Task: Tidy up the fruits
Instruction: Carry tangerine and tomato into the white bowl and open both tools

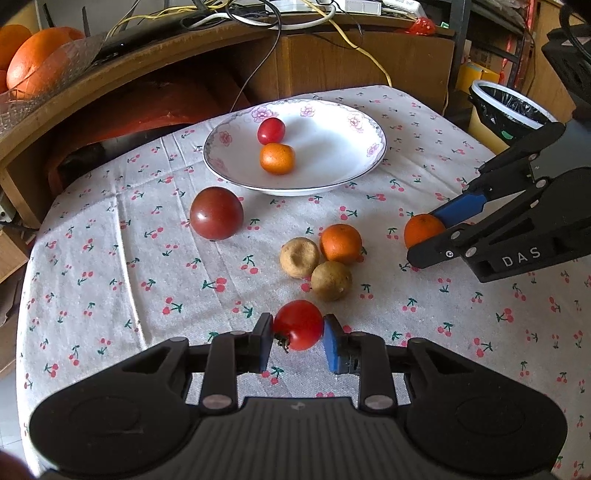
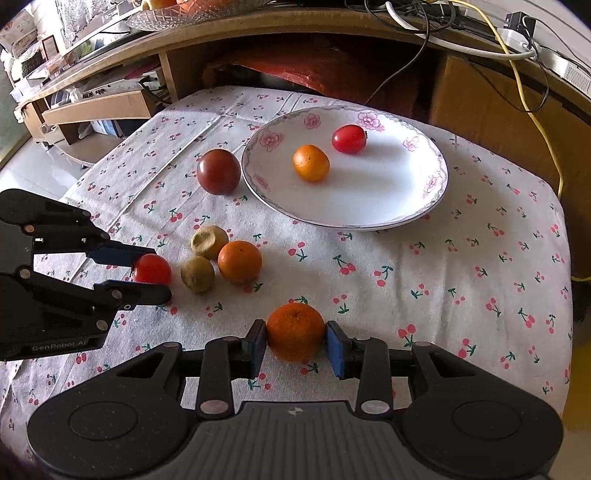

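Left gripper clamped on a red tomato at the near edge, right gripper clamped on an orange, plate far behind holding two small fruits, others loose on the cloth

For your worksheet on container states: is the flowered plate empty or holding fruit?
Holding fruit: the plate has a small red tomato and a small orange in it.

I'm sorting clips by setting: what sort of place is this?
Probably a lived-in home room: a cherry-print tablecloth, a floral plate, a wooden desk strewn with cables, and a lined bin.
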Demonstrator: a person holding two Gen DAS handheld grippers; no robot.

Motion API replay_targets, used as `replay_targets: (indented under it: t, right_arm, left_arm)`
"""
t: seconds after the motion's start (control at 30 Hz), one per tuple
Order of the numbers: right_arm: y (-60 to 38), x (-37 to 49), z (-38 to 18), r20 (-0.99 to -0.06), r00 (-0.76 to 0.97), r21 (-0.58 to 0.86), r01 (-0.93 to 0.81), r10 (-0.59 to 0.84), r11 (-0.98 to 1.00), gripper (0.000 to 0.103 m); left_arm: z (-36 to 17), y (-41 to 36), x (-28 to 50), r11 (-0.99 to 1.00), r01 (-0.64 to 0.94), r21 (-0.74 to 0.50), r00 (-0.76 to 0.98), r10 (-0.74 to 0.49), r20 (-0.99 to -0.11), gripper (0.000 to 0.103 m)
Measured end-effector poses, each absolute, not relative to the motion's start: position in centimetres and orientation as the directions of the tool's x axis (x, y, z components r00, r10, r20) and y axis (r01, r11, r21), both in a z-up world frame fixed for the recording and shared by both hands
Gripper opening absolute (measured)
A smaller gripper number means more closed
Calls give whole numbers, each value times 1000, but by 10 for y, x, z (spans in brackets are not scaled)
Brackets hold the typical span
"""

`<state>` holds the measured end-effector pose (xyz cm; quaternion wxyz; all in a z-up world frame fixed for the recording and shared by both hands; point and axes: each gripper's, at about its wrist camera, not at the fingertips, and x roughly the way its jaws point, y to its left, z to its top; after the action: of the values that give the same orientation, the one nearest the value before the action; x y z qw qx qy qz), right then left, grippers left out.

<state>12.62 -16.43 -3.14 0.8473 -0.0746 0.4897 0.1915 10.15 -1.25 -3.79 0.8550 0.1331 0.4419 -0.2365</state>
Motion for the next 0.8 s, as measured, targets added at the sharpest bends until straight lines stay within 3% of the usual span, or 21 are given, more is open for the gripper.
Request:
replay_targets:
  t: [0.8]
  right_arm:
    - [-156, 125, -19, -850, 464, 48, -406, 251, 913, 29]
  left_arm:
    - [-26, -18, 104, 858, 513, 33, 520, -280, -807, 36]
